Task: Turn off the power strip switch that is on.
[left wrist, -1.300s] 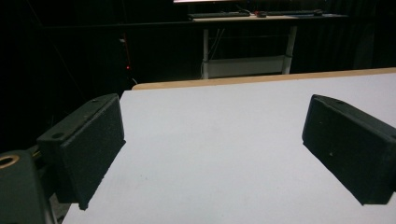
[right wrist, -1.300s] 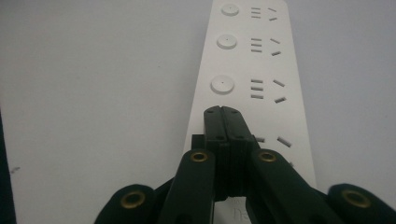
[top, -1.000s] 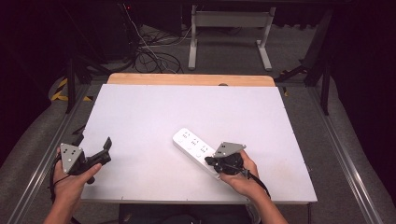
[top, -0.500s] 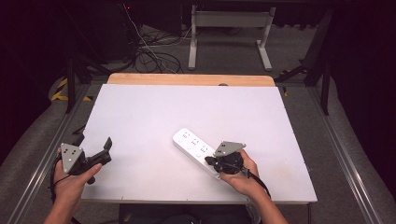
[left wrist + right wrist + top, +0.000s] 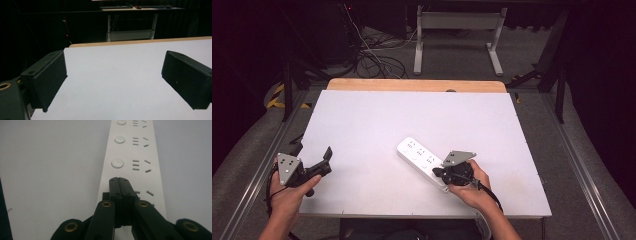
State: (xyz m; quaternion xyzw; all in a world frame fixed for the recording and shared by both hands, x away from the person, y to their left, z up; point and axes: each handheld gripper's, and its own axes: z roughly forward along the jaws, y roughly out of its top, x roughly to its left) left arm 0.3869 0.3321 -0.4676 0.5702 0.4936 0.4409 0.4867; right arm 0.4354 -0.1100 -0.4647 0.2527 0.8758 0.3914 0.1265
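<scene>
At the left edge of the white rectangular table (image 5: 377, 120), the left gripper (image 5: 326, 159) hovers with its 2 black jaws wide apart and nothing between them. To the right, the long white plastic power strip (image 5: 419, 156) lies diagonally near the front edge. The right gripper (image 5: 438, 172), jaws pressed together with no gap, rests above its near end.

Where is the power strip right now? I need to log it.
In the high view the power strip lies slantwise on the table's near right part, its near end under the shut right gripper.
</scene>
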